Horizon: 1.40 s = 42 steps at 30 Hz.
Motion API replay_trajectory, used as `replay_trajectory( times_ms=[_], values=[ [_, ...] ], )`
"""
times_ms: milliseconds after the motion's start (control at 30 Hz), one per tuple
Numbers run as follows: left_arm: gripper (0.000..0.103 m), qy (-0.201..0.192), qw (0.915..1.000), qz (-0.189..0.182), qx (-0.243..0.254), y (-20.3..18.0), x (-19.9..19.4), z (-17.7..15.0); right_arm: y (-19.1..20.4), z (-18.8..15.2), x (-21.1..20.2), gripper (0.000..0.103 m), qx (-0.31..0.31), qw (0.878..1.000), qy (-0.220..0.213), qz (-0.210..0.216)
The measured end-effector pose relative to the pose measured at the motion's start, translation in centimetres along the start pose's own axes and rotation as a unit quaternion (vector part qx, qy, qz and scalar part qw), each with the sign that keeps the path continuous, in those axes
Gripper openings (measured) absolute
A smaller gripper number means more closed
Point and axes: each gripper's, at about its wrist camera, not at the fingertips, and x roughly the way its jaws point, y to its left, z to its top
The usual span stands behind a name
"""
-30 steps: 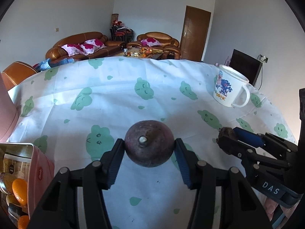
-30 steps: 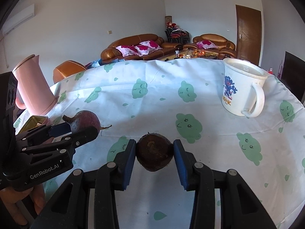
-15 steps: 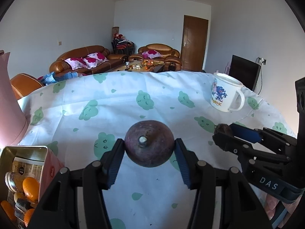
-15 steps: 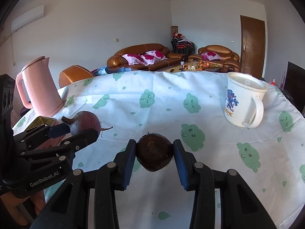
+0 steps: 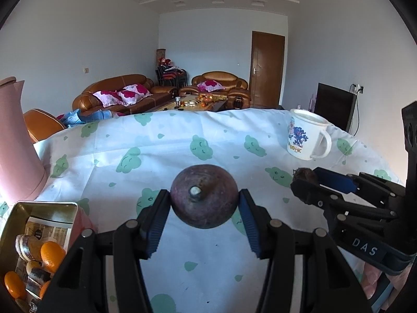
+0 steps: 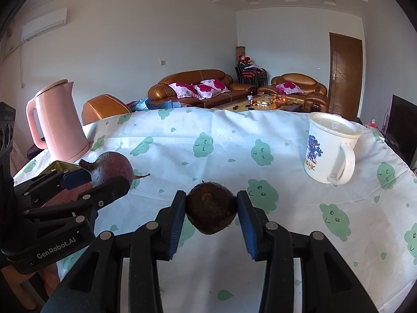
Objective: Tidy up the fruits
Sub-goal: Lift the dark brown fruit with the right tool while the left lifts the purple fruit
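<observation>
Purple-skinned fruit [image 5: 204, 195] clamped in left gripper [image 5: 204, 207], lifted higher above counter [image 5: 169, 146]; dark fruit [image 6: 211, 211], perhaps mangosteen, clamped in right gripper [image 6: 211, 215]; both ready for tin [image 5: 41, 206].

White mug [image 6: 329, 149] with blue print, upright on the cloud-patterned tablecloth [image 6: 234, 140]. Pink kettle [image 6: 56, 121], upright at the table's left edge. Beyond: brown leather sofas [image 6: 198, 84], wooden door [image 6: 345, 71].

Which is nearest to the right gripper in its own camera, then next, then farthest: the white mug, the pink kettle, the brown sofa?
1. White mug, on the table, right of the right gripper.
2. Pink kettle, at the table's far left edge.
3. Brown sofa, across the room behind the table.
</observation>
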Motion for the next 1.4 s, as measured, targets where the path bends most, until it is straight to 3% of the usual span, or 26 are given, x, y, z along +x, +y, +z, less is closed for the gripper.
replay_trajectory(
  times_ms=[1400],
  values=[
    [0.055,-0.074,0.9966,0.028,0.022,-0.7,-3.7,-0.9,1.2,-0.7,-4.1,0.042,-0.032,0.994,-0.106,-0.008]
  ],
)
